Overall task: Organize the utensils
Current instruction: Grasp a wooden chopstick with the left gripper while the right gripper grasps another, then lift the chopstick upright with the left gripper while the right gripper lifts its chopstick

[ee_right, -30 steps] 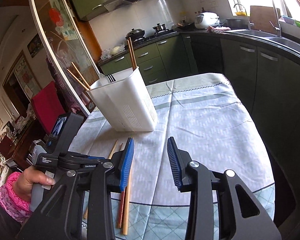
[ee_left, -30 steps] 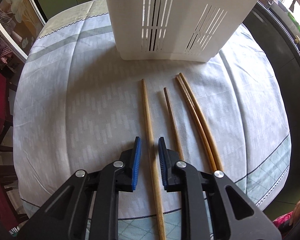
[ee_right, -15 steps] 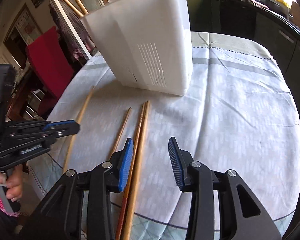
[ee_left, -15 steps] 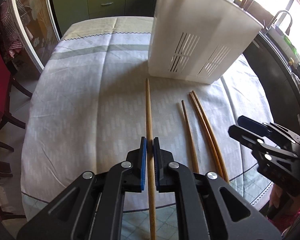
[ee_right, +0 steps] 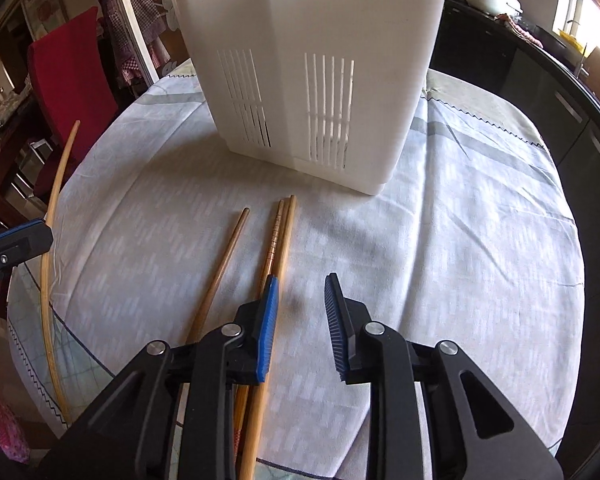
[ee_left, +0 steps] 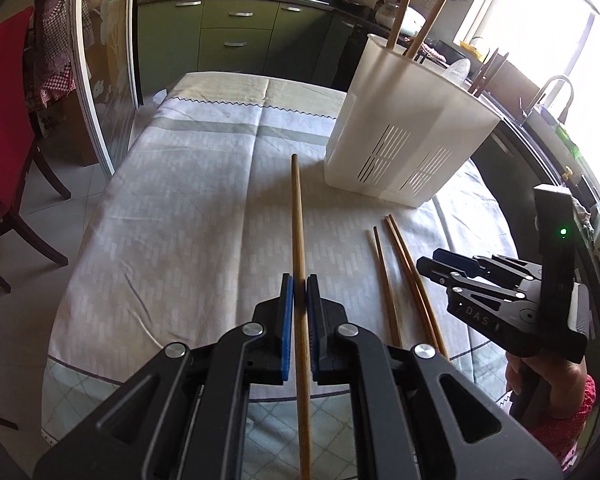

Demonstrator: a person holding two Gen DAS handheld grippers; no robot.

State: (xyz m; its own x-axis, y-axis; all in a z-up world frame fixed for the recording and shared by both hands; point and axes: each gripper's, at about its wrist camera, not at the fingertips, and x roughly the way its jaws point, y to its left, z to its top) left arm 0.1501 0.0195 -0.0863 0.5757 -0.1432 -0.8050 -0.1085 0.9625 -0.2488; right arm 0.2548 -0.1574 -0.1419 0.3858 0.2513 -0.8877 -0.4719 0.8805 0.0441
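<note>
Since a second ago your left gripper [ee_left: 299, 286] has closed on the long bamboo chopstick [ee_left: 298, 216] that then lay loose between its open pads, and the chopstick now stands clear of the tablecloth [ee_left: 188, 216], its far tip raised toward the white utensil holder [ee_left: 404, 136]. Your jaws on that side are clenched on the shaft, with much of its length running ahead of the pads and the rest passing back under the gripper body.

Your right gripper [ee_right: 300, 304] has swung down from a view across the kitchen to face the tabletop. Its jaws are closing, but the blue pads [ee_right: 269, 320] stand apart with nothing pressed between them. Just beside the left pad, partly under it, lie two chopsticks side by side [ee_right: 282, 232]; the lighter one runs along the inner edge of that pad, and you cannot tell whether it touches. A single darker chopstick [ee_right: 224, 264] lies further to the left, apart from the pair.

Ahead of both pairs of jaws the utensil holder stands upright on the cloth, its slotted wall facing you, with a few chopsticks [ee_left: 418, 12] rising from its open top. In the right wrist view the held chopstick shows as a curved line at the far left edge.
</note>
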